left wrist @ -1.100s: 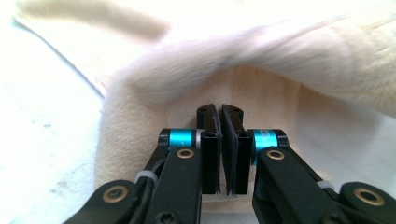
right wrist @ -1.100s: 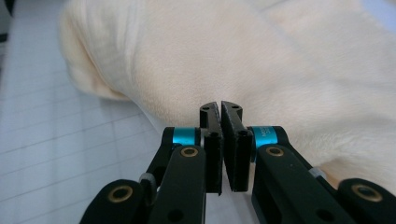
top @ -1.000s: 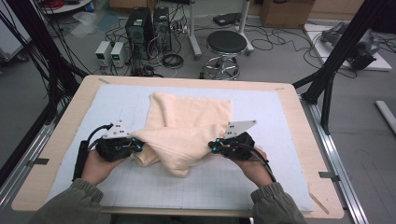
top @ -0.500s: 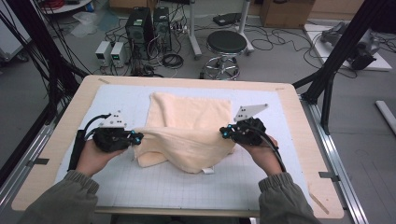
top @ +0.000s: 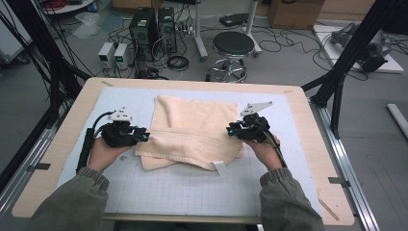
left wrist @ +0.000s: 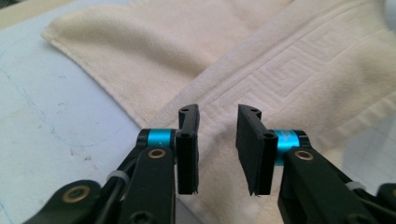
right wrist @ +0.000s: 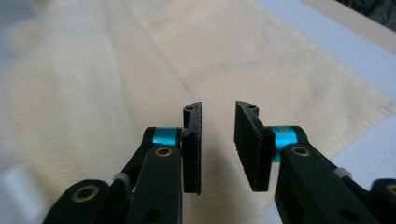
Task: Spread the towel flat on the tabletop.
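Observation:
A cream towel (top: 195, 130) lies folded on the pale grid mat (top: 192, 192), its front flap laid over the back layer. At the towel's left edge my left gripper (top: 144, 135) stands open. The left gripper view has its jaws (left wrist: 218, 112) parted just above the patterned hem of the towel (left wrist: 299, 65), gripping nothing. My right gripper (top: 230, 130) is open at the towel's right edge. In the right gripper view it (right wrist: 218, 107) hovers over the plain towel (right wrist: 107, 79) with a bare gap. Both pairs of jaws have just been opening.
A white label (top: 219, 168) sticks out from the towel's front edge. The mat sits on a wooden table (top: 45, 163) with metal rails along its sides. Beyond the far edge stand a stool (top: 233, 45), black frame posts (top: 344, 62) and electronics on the floor.
Both hands moved outward, away from each other, stretching the bunched front flap flat across the towel. Both grippers, earlier shut on the flap, now have parted jaws and have let it go.

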A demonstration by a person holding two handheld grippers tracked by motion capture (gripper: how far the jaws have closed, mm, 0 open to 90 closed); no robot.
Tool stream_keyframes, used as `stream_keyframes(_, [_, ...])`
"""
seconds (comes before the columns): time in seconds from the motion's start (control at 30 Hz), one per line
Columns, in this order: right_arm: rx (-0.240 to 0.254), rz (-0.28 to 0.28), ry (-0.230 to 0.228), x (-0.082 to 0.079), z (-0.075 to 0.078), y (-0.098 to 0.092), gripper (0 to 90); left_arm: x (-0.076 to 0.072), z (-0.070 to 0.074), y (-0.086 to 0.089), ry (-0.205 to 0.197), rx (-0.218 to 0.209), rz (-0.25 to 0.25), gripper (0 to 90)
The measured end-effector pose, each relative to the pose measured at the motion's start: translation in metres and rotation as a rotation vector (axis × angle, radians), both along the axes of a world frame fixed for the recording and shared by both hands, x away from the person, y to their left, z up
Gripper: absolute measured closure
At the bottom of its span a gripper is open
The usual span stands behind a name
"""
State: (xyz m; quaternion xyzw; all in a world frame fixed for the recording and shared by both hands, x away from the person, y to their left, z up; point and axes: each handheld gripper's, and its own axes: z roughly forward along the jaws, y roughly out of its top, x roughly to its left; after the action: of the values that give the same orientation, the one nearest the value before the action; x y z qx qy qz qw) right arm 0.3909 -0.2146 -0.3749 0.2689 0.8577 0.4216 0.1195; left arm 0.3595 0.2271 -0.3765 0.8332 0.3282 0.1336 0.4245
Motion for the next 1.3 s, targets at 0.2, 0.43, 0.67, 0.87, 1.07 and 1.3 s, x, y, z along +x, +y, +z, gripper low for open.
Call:
stream_keyframes(0.2, [0.010, 0.094, -0.020, -0.035, 0.006, 0.003, 59.7, -0.012, 0.003, 0.004, -0.033, -0.004, -0.033, 59.8])
stream_keyframes(0.43, [-0.125, 0.173, 0.055, -0.034, -0.019, 0.035, 56.0, -0.004, -0.028, -0.009, 0.055, 0.063, -0.071, 58.7])
stream_keyframes(0.67, [-0.117, 0.158, 0.080, -0.019, -0.046, 0.046, 61.9, 0.002, -0.044, -0.023, 0.069, 0.126, -0.077, 63.7])
stream_keyframes(0.87, [-0.134, 0.154, 0.059, -0.022, -0.042, 0.045, 62.5, 0.000, -0.043, -0.025, 0.058, 0.138, -0.069, 66.0])
stream_keyframes(1.07, [-0.122, 0.144, 0.014, -0.030, -0.027, 0.036, 60.4, -0.001, -0.040, -0.023, 0.052, 0.136, -0.071, 66.3])
stream_keyframes(1.3, [-0.086, 0.099, -0.087, -0.044, -0.016, 0.006, 59.5, -0.005, -0.032, -0.018, 0.026, 0.095, -0.069, 66.4])
